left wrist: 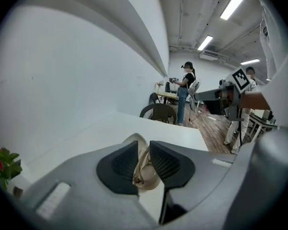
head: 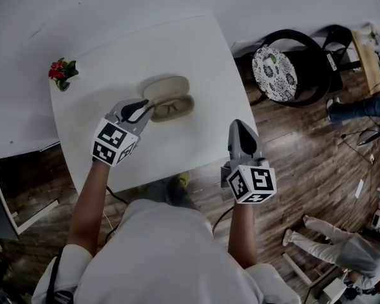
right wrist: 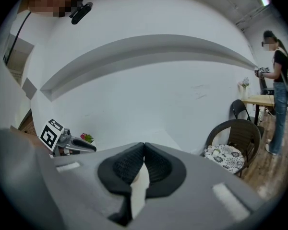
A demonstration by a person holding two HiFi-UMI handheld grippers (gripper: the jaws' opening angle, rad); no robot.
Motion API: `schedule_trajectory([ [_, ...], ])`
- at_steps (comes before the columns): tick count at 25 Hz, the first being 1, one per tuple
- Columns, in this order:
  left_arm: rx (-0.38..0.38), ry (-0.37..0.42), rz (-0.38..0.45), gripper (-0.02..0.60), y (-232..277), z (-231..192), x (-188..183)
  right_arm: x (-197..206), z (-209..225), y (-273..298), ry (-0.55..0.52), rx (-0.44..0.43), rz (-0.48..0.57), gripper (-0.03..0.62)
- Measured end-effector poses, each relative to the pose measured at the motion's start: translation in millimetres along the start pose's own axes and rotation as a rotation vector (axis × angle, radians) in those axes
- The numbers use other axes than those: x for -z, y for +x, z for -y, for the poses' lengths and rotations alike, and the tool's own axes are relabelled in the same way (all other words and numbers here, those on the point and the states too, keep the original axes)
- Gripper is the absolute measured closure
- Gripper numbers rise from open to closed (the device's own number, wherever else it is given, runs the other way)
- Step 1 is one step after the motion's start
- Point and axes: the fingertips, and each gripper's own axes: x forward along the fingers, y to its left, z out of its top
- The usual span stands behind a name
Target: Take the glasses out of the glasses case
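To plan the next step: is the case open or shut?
Open: the case lies with both halves spread apart, and the glasses show inside.

White table (head: 199, 56), bare wall behind. Small red-flowered plant (head: 62, 73) at far left corner of tabletop. Dark round-backed chair (head: 303, 38) just right of table, floral cushion (head: 273, 73) on seat. Wood-plank floor (head: 304, 160). Person in black top and jeans (left wrist: 185, 97) standing far back. Strip lights (left wrist: 205, 42) on ceiling.
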Motion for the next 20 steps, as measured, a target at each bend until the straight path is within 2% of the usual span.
schedule_trajectory([
  [5,0.056,0.020,-0.076,0.497,34.9,-2.2,13.4,-0.2,5.4,8.1,0.004,0.003,-0.001,0.591],
  [10,0.104,0.074,-0.158,0.497,62.4,-1.9,34.8,2.5,9.8,11.9,0.010,0.012,-0.004,0.591],
  [20,0.171,0.092,-0.279,0.497,101.5,0.0,62.5,21.8,27.7,4.4,0.023,0.048,-0.052,0.591],
])
